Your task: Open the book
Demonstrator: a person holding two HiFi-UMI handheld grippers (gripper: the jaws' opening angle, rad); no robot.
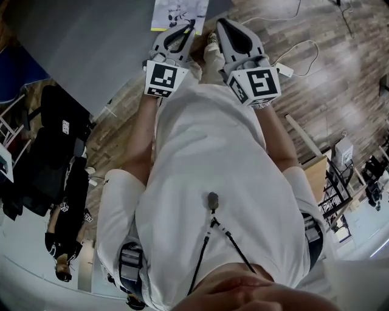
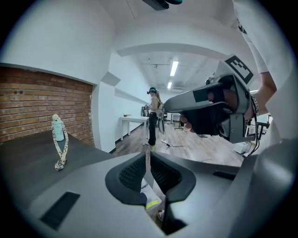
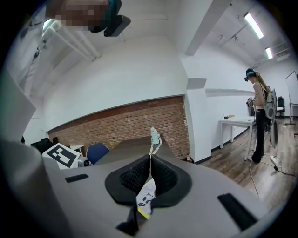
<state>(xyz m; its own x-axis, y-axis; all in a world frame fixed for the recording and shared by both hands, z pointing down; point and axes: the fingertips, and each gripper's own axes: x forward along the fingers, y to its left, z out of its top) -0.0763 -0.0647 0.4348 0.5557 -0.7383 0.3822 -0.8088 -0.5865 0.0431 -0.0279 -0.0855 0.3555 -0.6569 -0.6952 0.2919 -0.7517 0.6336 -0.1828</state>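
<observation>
At the far left the dark grey surface stretches off toward a brick wall, and a pale teal bottle with a patterned lanyard stands upright on it, well away from both tools. The book lies closed on that surface near its edge, its white illustrated cover up and a yellow strip along one side. The person in the white shirt stands just in front of it with both tools held out side by side at waist height. The left gripper points toward the book and does not touch it; its fingers are pressed together with nothing between them. Just beside it, the right gripper points the same way, its fingers also pressed together and empty, the book showing beneath them. Further right lies wooden floor with a loose cable, and another person stands by a white table.
</observation>
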